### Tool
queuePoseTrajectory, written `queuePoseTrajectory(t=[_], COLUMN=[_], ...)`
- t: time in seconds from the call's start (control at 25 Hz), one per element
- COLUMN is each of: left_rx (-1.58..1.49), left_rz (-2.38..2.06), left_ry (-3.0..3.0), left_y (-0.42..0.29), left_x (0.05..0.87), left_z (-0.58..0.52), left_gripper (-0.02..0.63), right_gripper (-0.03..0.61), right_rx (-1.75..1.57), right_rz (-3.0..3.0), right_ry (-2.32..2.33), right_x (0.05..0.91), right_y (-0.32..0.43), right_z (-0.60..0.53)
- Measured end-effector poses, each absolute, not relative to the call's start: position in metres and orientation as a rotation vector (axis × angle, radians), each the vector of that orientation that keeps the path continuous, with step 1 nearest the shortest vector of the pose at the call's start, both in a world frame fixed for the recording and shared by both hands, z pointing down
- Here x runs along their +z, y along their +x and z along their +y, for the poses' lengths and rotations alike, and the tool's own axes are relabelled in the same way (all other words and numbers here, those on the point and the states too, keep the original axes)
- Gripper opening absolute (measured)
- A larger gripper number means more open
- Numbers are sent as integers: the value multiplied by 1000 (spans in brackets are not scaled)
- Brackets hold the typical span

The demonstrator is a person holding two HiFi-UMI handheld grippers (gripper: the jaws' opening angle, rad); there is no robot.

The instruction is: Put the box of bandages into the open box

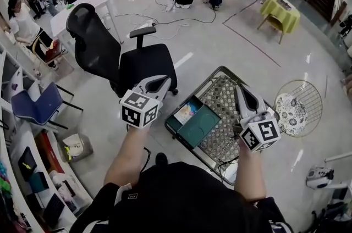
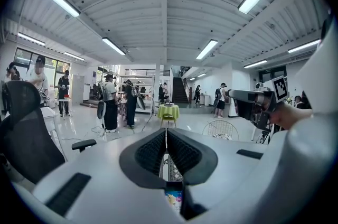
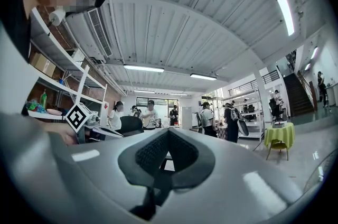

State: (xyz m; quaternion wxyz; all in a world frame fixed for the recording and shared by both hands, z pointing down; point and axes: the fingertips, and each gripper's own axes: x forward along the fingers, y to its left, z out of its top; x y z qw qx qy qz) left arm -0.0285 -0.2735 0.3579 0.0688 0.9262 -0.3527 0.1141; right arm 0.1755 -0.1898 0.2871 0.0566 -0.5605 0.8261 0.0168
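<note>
A teal open box (image 1: 201,126) lies on a metal mesh table (image 1: 220,95) in front of me. A small colourful printed box (image 1: 187,111), which looks like the bandage box, sits at the teal box's far-left end, inside its dark rim. My left gripper (image 1: 165,81) hovers to the left of it, shut, with nothing between the fingers. My right gripper (image 1: 240,89) hovers over the table's right side, also shut and empty. In the left gripper view the left gripper (image 2: 166,136) has its jaws meeting, and the colourful box (image 2: 173,201) shows below them. The right gripper (image 3: 169,133) points out into the room.
A black office chair (image 1: 110,56) stands left of the table. A round wire stool with a patterned cushion (image 1: 291,111) is at the right. Shelves (image 1: 27,171) line the left wall. Several people and a yellow-green table (image 1: 280,12) are farther back.
</note>
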Motion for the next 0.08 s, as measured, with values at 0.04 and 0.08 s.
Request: queuePoseTrajectory(t=[0.04,0.08], left_rx=[344,345], left_rz=[-1063,-1064], left_ry=[2788,2787], left_y=[-28,-27], left_x=[358,358], left_z=[-273,-272], left_gripper=[12,12], right_gripper=[8,8], right_rx=[51,50], right_rz=[2507,2509], right_ry=[-1700,-1701], right_x=[288,288], right_y=[176,177], right_z=[-189,-188])
